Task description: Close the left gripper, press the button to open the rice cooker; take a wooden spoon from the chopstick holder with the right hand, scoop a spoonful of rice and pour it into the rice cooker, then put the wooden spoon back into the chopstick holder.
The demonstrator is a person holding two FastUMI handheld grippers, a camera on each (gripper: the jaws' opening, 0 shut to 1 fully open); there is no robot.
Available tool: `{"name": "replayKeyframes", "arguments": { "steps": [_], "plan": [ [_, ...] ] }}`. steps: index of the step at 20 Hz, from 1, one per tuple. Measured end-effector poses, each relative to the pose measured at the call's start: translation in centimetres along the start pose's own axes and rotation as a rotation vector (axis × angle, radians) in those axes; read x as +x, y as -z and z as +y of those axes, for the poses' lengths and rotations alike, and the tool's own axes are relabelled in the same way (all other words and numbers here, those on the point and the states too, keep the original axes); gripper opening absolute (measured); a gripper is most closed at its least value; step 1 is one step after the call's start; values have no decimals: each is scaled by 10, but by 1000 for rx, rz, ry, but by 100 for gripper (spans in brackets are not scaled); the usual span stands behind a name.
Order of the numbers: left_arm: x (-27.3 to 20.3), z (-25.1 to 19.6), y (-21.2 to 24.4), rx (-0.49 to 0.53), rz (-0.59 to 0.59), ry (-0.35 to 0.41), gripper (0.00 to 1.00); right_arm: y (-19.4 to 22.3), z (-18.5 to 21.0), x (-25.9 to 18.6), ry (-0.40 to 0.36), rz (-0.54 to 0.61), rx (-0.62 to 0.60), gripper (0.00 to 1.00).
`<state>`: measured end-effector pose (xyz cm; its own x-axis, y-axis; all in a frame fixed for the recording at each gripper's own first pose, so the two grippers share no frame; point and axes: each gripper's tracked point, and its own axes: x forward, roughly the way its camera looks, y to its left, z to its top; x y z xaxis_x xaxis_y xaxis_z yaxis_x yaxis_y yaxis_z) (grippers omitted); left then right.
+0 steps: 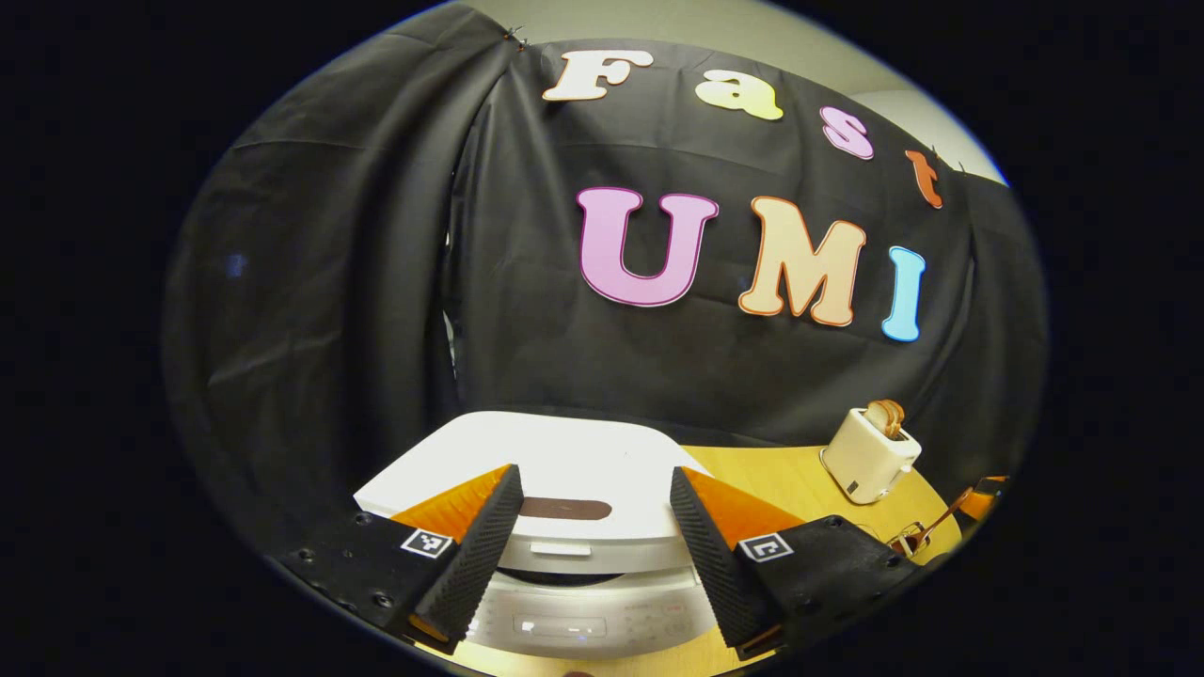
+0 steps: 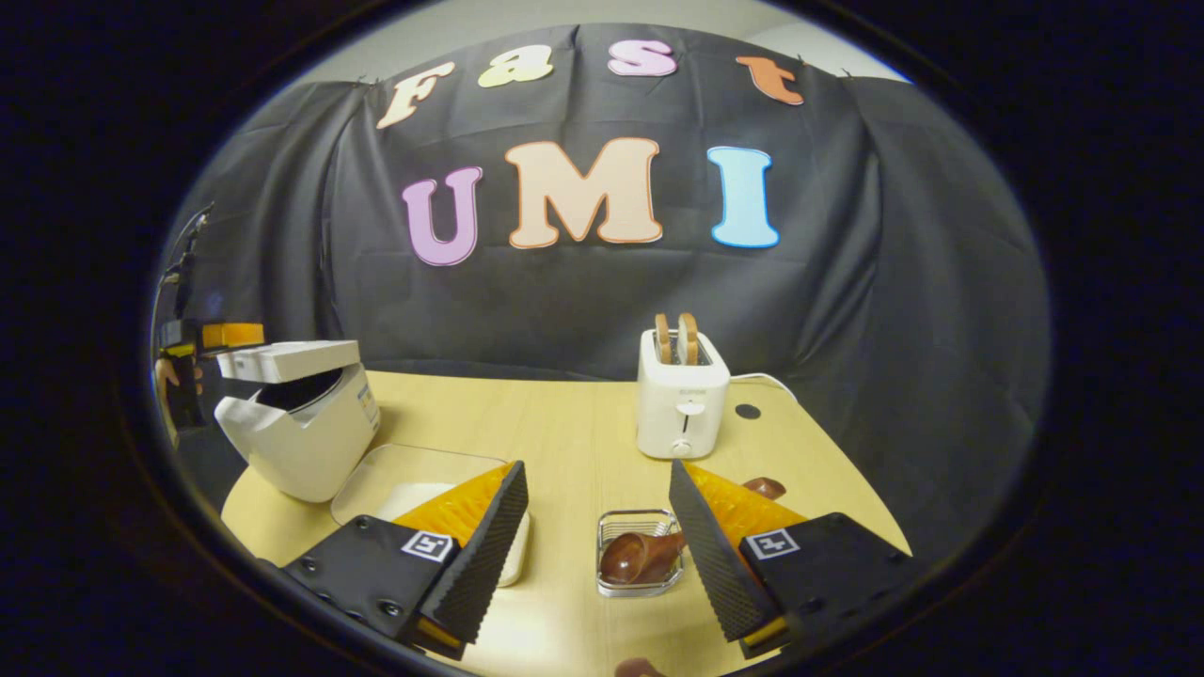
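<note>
- The rice cooker [image 2: 299,418] is white and sits at the left end of the yellow wooden table [image 2: 564,423]. In the right gripper view its lid [image 2: 287,360] is lifted a little, with a dark gap under it.
- In the left gripper view the rice cooker [image 1: 564,470] is very close, with a dark brown oval on the lid and a button panel [image 1: 564,625] on its front.
- A clear tray [image 2: 414,484] lies on the table just beside the cooker, with white rice [image 2: 409,498] in it.
- A small clear chopstick holder [image 2: 640,555] lies flat near the front edge. A brown wooden spoon [image 2: 630,555] rests in it, bowl to the left.
- A white toaster [image 2: 682,400] stands farther back with two bread slices [image 2: 675,338] sticking up.
- The left gripper [image 1: 593,517] is spread wide and holds nothing. The cooker's lid shows between its fingers.
- The right gripper [image 2: 597,522] is also spread wide and grips nothing. The spoon and holder lie between its two fingers, close to the right finger, but I cannot tell if they touch.
</note>
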<state>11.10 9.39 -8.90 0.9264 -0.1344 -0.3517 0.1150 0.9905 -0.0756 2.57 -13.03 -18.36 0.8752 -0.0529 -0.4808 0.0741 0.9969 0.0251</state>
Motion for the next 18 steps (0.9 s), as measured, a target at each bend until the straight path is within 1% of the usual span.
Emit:
{"name": "replayKeyframes", "arguments": {
  "steps": [4, 10, 14, 18],
  "plan": [
    [-1, 2, 12, 11, 7, -9, 94, 2, 4, 1, -4, 5, -2, 95],
    [-1, 5, 50, -8, 71, -16, 94, 3, 9, 1, -6, 3, -8, 95],
    [0, 6, 60, -9, 89, -24, 94, 3, 10, -1, -6, 4, -7, 95],
    [1, 6, 65, 13, 103, -33, 94, 3, 12, -1, -8, 6, -4, 95]
  ]
}}
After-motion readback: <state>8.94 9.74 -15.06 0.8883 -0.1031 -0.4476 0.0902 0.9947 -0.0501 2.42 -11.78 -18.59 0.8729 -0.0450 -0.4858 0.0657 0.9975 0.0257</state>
